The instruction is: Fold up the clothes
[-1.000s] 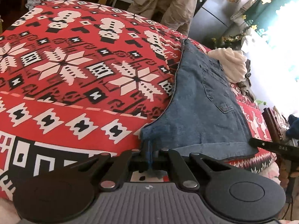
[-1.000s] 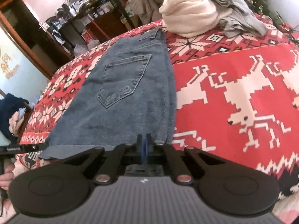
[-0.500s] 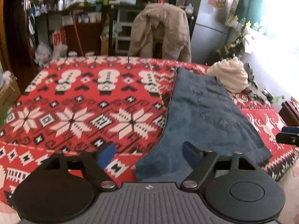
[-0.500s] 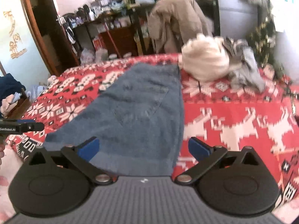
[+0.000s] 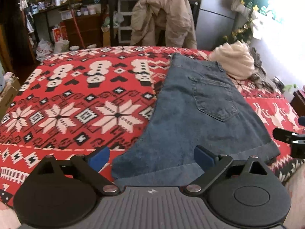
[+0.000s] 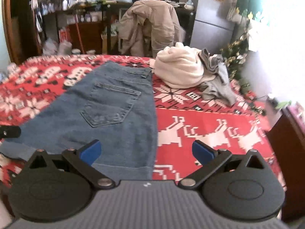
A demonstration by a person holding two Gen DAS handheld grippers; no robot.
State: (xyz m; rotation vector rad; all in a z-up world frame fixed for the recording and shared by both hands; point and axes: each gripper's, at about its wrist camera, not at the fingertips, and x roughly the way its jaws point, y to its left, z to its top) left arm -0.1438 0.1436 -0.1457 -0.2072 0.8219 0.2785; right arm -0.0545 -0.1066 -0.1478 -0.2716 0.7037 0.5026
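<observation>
One pair of folded jeans [image 5: 200, 118] lies flat on a bed covered by one red patterned blanket [image 5: 76, 103], waistband toward the far edge, hem at the near edge, with one back pocket [image 6: 112, 103] facing up. Two tongs are in view. The left tongs [image 5: 151, 157] stand wide apart, blue pads [image 5: 99, 157] clear of the denim, gripping nothing; they hover above the near left corner of the jeans. The right tongs [image 6: 146, 151] are likewise spread wide and empty, poised over the near right edge of the jeans, where denim meets blanket. Each tool also appears as a dark tip at the margin of the other's view, cut off by the frame.

Beyond the jeans, on the far right of the bed, sits one cream garment [image 6: 181, 70] bundled in a heap, touching one crumpled grey garment [image 6: 217, 84]; how many pieces the grey heap holds cannot be told. One beige jacket [image 5: 164, 17] hangs over a chair behind the bed, hiding the chair almost entirely. One grey refrigerator [image 5: 215, 17] stands to its right. The shelves at the rear are cluttered and too small to itemise. The right wrist view is motion-blurred along its left side, and the window area is overexposed.
</observation>
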